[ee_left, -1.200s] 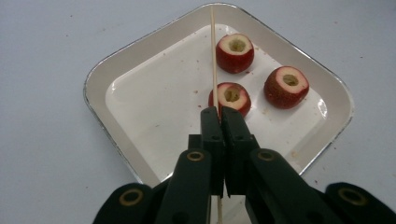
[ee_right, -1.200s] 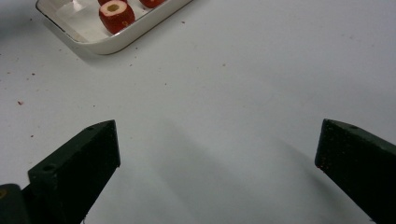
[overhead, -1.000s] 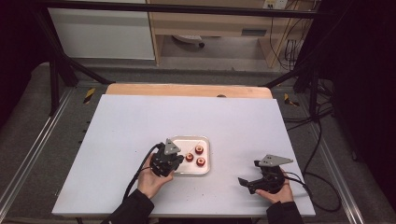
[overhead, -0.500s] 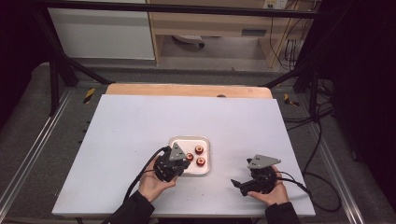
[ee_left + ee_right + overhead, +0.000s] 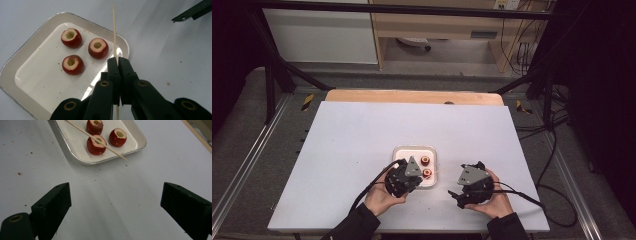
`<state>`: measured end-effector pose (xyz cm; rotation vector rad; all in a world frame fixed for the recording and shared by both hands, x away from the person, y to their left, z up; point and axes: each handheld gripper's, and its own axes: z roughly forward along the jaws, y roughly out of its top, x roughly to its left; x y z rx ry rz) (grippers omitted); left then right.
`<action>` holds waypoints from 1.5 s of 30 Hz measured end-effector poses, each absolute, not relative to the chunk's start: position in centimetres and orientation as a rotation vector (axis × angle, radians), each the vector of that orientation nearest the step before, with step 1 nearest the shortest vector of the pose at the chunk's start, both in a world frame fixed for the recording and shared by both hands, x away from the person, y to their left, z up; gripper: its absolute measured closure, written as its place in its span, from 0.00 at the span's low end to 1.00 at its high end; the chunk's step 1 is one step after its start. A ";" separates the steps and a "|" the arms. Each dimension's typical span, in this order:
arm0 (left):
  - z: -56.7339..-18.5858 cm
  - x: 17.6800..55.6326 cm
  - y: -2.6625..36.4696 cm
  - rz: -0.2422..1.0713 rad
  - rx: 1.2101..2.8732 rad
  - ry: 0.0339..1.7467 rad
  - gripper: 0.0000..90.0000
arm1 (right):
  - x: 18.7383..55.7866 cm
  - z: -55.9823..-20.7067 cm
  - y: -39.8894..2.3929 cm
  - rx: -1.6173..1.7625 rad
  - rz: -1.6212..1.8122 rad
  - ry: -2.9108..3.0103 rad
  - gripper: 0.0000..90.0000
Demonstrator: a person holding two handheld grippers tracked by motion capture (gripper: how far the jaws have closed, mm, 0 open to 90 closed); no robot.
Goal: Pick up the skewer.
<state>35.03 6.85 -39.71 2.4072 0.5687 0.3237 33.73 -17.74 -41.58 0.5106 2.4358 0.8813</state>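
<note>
Left hand-held gripper (image 5: 117, 60): jaws pressed together on a thin wooden skewer (image 5: 114, 30), which runs between them and projects straight ahead past the tips, above the near corner of a white tray (image 5: 15, 67) and on over the tabletop (image 5: 162, 50). Ahead and to the left of these jaws, three red cored fruits (image 5: 98, 48) sit upright on the tray floor, apart from one another, each with a pale cut top and a hollow centre; none touches the skewer. Small crumbs are scattered on the tray and on the tabletop.

Right hand-held gripper (image 5: 115, 202): jaws spread wide apart, nothing between them, above bare tabletop. The tray lies ahead of them, well apart, and the skewer crosses in front of the nearest fruit.

High view: the left hand-held gripper (image 5: 404, 178) lies at the near edge of the tray (image 5: 412, 150), partly covering it; the right hand-held gripper (image 5: 472, 185) lies just beside the tray on its right, clear of it. Each is held by a hand with a dark sleeve.
</note>
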 end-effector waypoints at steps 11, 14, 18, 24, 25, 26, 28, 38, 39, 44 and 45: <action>-39.2 35.2 5.0 0.300 2.468 0.488 0.98 | 33.6 -41.6 -16.1 0.232 0.751 2.433 0.28; -39.1 35.2 4.5 0.283 2.475 0.478 0.98 | 33.7 -41.7 -15.9 0.140 0.722 2.426 0.36; -39.0 35.1 3.6 0.263 2.487 0.452 0.98 | 33.7 -41.8 -15.7 0.031 0.668 2.424 0.47; -38.9 35.1 2.9 0.252 2.502 0.437 0.98 | 33.7 -42.0 -15.4 -0.092 0.607 2.416 0.60; -38.9 35.1 2.8 0.248 2.504 0.435 0.98 | 33.6 -42.1 -15.4 -0.115 0.592 2.429 0.65; -38.9 35.1 2.8 0.245 2.510 0.428 0.98 | 33.6 -42.1 -15.4 -0.115 0.592 2.429 0.65; -39.0 35.1 2.6 0.240 2.513 0.425 0.98 | 33.6 -42.3 -15.4 -0.172 0.560 2.418 0.71; -39.1 35.2 2.4 0.215 2.528 0.414 0.98 | 33.4 -42.6 -15.1 -0.314 0.494 2.406 0.87; -39.1 35.2 2.4 0.213 2.528 0.413 0.98 | 33.4 -42.6 -15.1 -0.327 0.485 2.404 0.88; -39.1 35.2 2.4 0.207 2.531 0.408 0.98 | 33.3 -42.7 -15.0 -0.376 0.466 2.391 0.93; -39.1 35.2 2.4 0.206 2.532 0.407 0.98 | 33.3 -42.8 -15.1 -0.379 0.466 2.390 0.94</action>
